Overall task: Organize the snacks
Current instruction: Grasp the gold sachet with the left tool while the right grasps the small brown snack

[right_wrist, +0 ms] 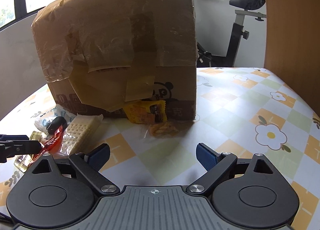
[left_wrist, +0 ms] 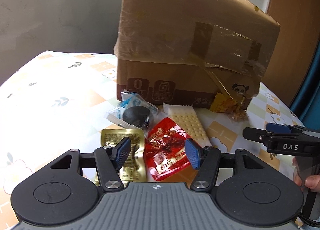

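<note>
Two spread fingers of the left gripper (left_wrist: 158,155) straddled the red packet (left_wrist: 167,153); closing squarely would grip best. The right gripper (right_wrist: 153,157) gaped, holding nothing.

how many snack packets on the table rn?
6. Blue-white cookie packet, gold pouch, red packet and wafer lie clustered; yellow packet and clear-wrapped snack sit against the box. More may hide behind it.
</note>
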`<state>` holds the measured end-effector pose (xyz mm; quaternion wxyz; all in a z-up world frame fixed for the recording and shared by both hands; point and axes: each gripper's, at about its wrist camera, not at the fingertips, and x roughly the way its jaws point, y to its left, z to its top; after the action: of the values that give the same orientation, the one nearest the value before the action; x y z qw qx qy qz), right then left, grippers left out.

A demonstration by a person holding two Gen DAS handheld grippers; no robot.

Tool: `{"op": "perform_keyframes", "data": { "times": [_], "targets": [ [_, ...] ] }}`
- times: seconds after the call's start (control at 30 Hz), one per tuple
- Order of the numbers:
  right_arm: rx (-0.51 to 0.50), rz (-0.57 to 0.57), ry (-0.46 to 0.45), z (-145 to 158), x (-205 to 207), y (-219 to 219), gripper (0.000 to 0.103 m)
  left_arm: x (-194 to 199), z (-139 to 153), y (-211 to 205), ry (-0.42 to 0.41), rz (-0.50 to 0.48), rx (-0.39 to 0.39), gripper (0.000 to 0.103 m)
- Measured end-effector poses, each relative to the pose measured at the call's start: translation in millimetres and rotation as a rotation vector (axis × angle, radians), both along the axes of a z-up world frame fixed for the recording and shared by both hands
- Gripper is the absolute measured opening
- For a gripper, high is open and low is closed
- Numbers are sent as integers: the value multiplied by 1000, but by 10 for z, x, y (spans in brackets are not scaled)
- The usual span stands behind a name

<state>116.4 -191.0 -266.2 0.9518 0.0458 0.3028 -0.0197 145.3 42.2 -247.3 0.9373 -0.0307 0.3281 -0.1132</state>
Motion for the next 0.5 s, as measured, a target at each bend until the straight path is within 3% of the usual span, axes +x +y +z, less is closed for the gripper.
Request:
{"op": "perform_keyframes", "data": {
  "times": [0.2,0.37,0.5],
  "targets": [
    [24,-2,9,-5,13,-36,92,90,-71,204,32,84,42,62],
    [30,-4,6,-4,9,-43,92,103,-160,197,57,78,66,62],
    [35,-3,8,-8,13,-50,92,63,-216,112,30,55,135,64]
  ]
}}
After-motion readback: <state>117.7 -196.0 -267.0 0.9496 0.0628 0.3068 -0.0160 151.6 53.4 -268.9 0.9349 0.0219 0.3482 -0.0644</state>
